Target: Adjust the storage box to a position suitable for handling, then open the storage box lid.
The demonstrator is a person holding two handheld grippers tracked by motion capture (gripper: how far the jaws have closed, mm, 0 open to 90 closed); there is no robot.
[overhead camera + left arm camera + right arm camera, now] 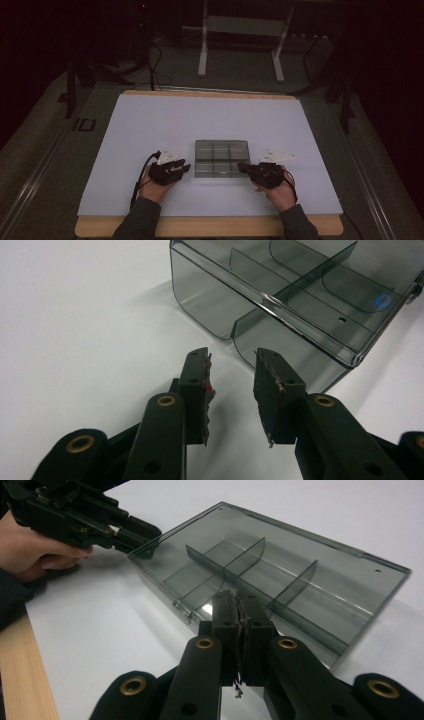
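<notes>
white mat [150, 125] bare around clear box [221, 158] | left gripper [232, 390] fingers narrowly apart | right gripper [239, 630] fingers closed, empty

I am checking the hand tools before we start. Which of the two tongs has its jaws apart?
The left tongs, beside the smoky divided box, have a clear gap between the jaws. The right tongs have their jaws pressed together, gripping nothing.

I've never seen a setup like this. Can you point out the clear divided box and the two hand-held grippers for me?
divided box [206, 159]: high view, on a left compartment's floor.
left gripper [187, 167]: high view, between its jaw tips.
right gripper [240, 167]: high view, at its closed jaw tips.
</notes>
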